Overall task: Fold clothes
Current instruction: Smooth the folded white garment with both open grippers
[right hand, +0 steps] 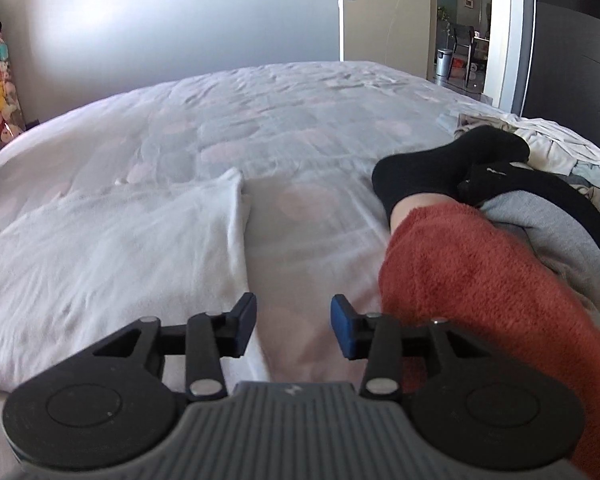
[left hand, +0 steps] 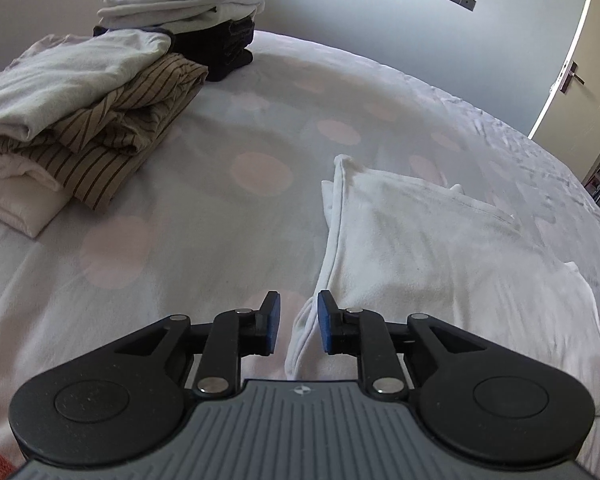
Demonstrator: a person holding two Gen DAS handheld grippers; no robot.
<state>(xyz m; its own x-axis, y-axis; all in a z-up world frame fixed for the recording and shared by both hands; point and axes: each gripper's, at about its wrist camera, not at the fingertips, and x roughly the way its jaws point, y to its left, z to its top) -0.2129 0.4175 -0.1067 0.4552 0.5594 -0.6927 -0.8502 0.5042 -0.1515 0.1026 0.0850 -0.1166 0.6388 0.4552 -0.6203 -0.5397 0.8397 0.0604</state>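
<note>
A white garment (left hand: 440, 248) lies folded flat on the bed's dotted sheet (left hand: 220, 208). In the left wrist view my left gripper (left hand: 299, 320) hovers over the garment's near left edge. Its blue pads stand slightly apart, with the folded edge lying loose in the gap below them, not pinched. In the right wrist view the same white garment (right hand: 120, 248) fills the left half. My right gripper (right hand: 294, 324) is open just past its right edge, over bare sheet, with nothing between its fingers.
Two stacks of folded clothes sit at the left: a striped tan and white one (left hand: 80, 112) and a taller dark and white one (left hand: 188, 20) behind. A person's leg in red fleece (right hand: 480, 280) with a black sock (right hand: 440, 168) rests on the right, beside loose clothes (right hand: 560, 152).
</note>
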